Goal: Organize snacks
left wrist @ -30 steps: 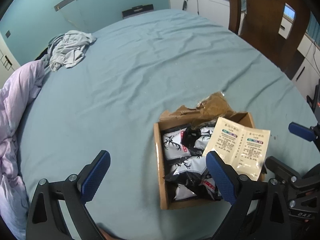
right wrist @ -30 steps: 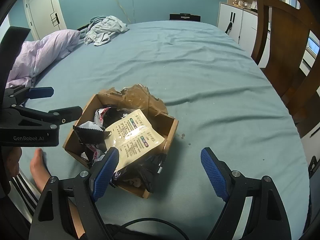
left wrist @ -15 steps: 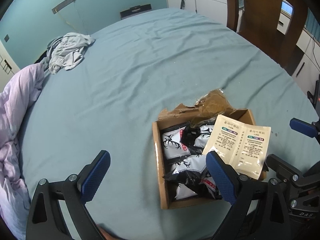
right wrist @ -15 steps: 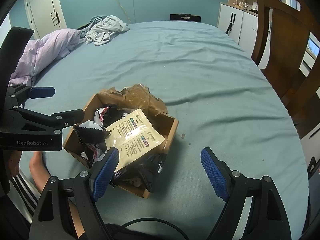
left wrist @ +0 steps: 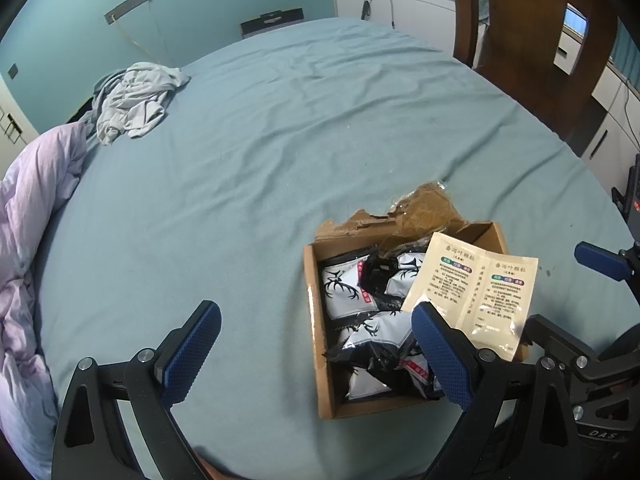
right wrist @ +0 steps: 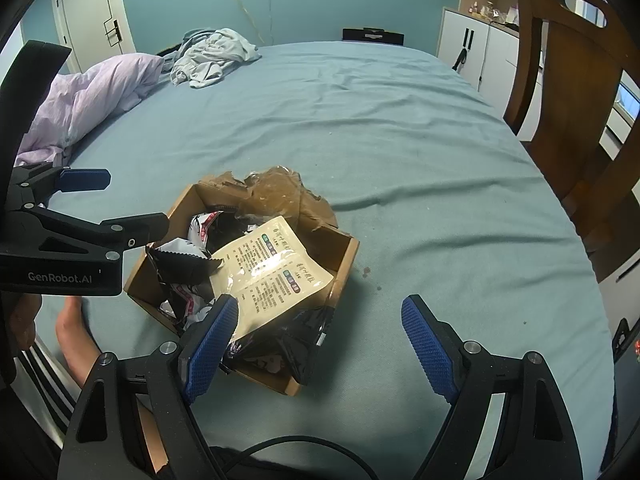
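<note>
Okay, both grippers wide apart over the snack box

Holding my left gripper above the teal bed sheet, jaws spread, nothing between the pads. My right gripper is the same: jaws wide, empty, angled down at the sheet. Cardboard box sits on the near part of the bed, its torn brown flap sticking up on the far side. Inside are black-and-white snack packets piled loosely, some spilling over the near edge in the right view. Cream sachet with printed text lies on top, leaning over the box's right rim. Far left: crumpled grey clothing and a lilac duvet. Wooden chair stands beside the bed on the right.
</note>
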Demonstrator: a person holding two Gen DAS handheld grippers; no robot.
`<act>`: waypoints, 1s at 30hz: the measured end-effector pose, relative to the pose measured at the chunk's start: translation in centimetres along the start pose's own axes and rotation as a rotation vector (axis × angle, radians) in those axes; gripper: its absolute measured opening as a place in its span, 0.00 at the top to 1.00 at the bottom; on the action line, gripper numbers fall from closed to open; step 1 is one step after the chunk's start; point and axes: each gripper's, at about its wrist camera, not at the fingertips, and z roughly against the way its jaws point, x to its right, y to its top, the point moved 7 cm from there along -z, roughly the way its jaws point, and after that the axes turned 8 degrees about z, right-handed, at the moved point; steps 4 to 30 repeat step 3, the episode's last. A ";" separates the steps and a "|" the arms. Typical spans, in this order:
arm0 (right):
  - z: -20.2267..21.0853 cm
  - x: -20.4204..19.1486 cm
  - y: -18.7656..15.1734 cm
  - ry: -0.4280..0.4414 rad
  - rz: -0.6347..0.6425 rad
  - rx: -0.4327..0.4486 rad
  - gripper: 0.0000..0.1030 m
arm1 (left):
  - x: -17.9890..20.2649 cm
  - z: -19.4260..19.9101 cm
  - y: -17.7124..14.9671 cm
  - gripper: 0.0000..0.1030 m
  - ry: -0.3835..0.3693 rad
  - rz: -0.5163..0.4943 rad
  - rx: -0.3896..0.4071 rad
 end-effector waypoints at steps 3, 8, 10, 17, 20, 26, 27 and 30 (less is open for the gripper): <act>0.0 0.1 0.0 0.001 0.002 0.000 0.19 | -0.1 0.0 0.0 0.05 0.000 0.010 0.002; 0.0 0.1 0.0 0.001 0.002 0.000 0.19 | -0.1 0.0 0.0 0.05 0.000 0.010 0.002; 0.0 0.1 0.0 0.001 0.002 0.000 0.19 | -0.1 0.0 0.0 0.05 0.000 0.010 0.002; 0.0 0.1 0.0 0.001 0.002 0.000 0.19 | -0.1 0.0 0.0 0.05 0.000 0.010 0.002; 0.0 0.1 0.0 0.001 0.002 0.000 0.19 | -0.1 0.0 0.0 0.05 0.000 0.010 0.002; 0.0 0.1 0.0 0.001 0.002 0.000 0.19 | -0.1 0.0 0.0 0.05 0.000 0.010 0.002; 0.0 0.1 0.0 0.001 0.002 0.000 0.19 | -0.1 0.0 0.0 0.05 0.000 0.010 0.002; 0.0 0.1 0.0 0.001 0.002 0.000 0.19 | -0.1 0.0 0.0 0.05 0.000 0.010 0.002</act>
